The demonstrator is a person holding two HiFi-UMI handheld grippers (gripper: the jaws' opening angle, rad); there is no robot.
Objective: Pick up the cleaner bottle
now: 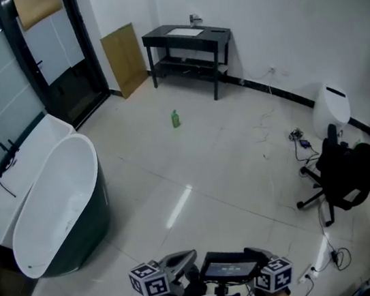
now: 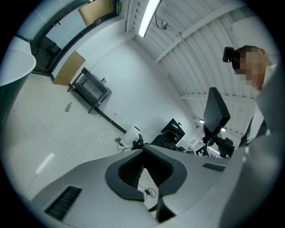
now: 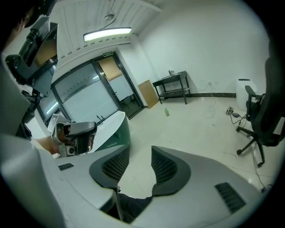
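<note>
The cleaner bottle (image 1: 175,118) is small and green and stands upright on the pale tiled floor, far ahead in the middle of the room. It shows tiny in the left gripper view (image 2: 68,107) and in the right gripper view (image 3: 167,112). Both grippers are low at the bottom edge of the head view, far from the bottle. My left gripper (image 1: 181,259) has its jaws closed together (image 2: 143,152) with nothing between them. My right gripper (image 1: 256,256) holds its jaws apart (image 3: 140,156), and only floor shows in the gap.
A white bathtub with a dark green outside (image 1: 55,198) stands at the left. A black table (image 1: 187,43) is against the back wall, with a brown board (image 1: 124,60) leaning beside it. A black office chair (image 1: 353,167), a white appliance (image 1: 331,108) and floor cables (image 1: 299,139) are at the right.
</note>
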